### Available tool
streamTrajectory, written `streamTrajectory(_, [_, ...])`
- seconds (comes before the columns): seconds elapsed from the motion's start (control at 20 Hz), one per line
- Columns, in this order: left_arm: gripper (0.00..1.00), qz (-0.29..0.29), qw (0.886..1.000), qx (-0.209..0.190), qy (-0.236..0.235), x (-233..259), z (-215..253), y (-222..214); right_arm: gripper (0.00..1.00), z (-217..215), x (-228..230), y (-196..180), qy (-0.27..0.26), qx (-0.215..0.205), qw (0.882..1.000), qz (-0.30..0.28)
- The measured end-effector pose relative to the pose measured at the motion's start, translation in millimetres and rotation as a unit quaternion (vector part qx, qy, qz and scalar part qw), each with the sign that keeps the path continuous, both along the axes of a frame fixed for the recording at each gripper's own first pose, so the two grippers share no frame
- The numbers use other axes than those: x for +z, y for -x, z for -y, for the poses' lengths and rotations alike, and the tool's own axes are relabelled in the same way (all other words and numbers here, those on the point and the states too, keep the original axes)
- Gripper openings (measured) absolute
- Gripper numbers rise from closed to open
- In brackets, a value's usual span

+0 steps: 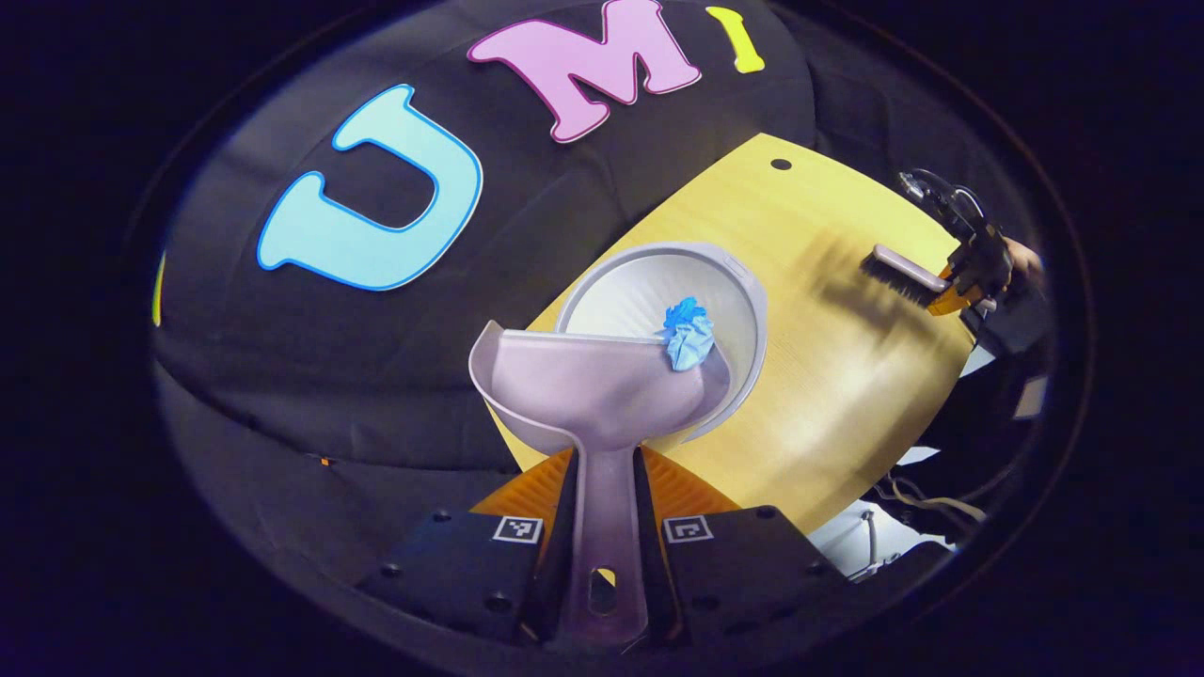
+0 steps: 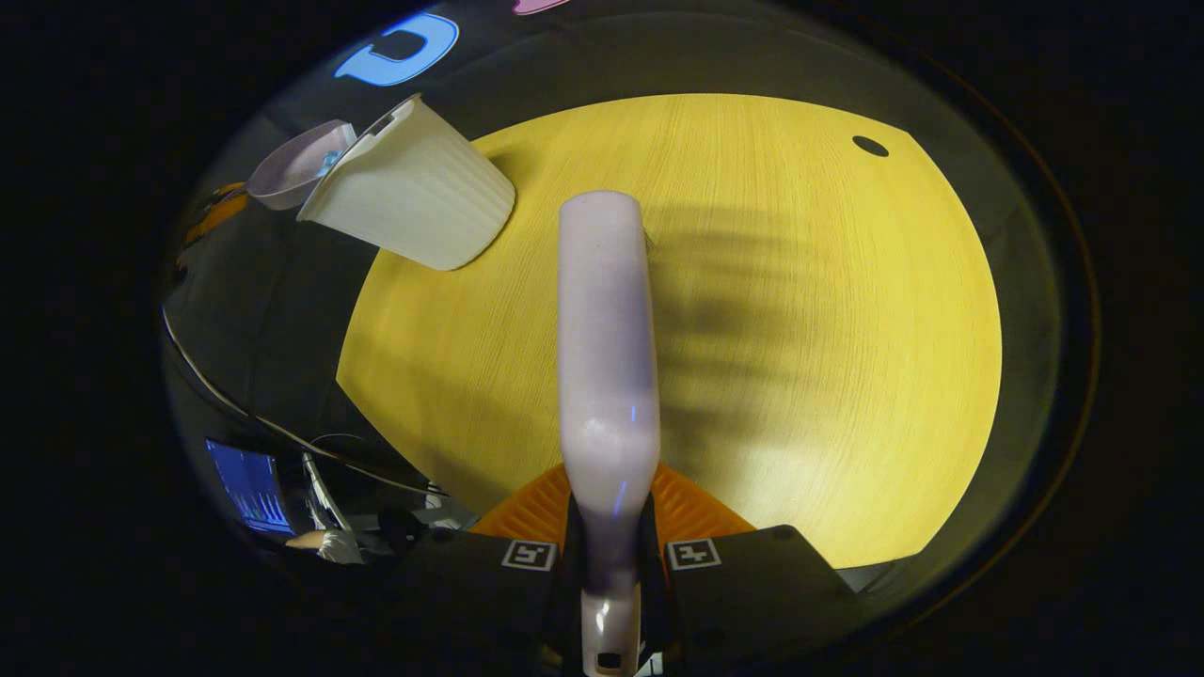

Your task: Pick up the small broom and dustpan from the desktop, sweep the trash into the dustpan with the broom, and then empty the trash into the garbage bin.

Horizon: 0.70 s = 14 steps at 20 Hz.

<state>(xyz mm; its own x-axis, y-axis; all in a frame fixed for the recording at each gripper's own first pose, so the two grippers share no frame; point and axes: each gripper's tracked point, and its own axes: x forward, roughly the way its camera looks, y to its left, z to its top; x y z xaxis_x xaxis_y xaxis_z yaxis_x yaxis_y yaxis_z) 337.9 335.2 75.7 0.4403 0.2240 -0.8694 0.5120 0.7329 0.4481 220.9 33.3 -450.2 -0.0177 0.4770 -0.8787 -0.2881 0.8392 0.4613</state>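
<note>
Well — dustpan [image 1: 602, 395] (handle clamped in left tongs [image 1: 604, 527]) tips over bin [image 1: 743, 291].

Lit screen [image 2: 249, 489] + cables [image 2: 282, 432] beside yellow wooden desk [image 2: 800, 376].

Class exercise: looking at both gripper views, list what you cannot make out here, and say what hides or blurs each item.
- Inside of the white ribbed garbage bin, right gripper view: its wall hides it.
- Bin's floor, left gripper view: the pale lilac plastic dustpan covers it.
- Bristles of the lilac-handled small broom, right gripper view: hidden under its back.
- Crumpled blue paper trash: whether it has left the pan is unclear.
</note>
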Motion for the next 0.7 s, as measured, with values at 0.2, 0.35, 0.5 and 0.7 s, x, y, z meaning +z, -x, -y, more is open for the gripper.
streamTrajectory(0.2, [0.31,0.016,1.0,-0.002,-0.016,1,-1,2,0.29,0,-3,2,0.004,-0.012,1.0,-0.004])
streamTrajectory(0.35, [0.3,0.066,0.997,0.019,0.023,0,8,-1,0.28,10,-1,-9,0.0,-0.032,0.999,0.003])
streamTrajectory(0.5, [0.3,0.148,0.981,0.023,0.125,6,48,-7,0.29,15,3,-22,0.0,-0.056,0.998,0.01])
streamTrajectory(0.7, [0.3,0.225,0.945,0.028,0.235,23,105,16,0.29,26,12,-35,0.006,-0.085,0.996,0.027])
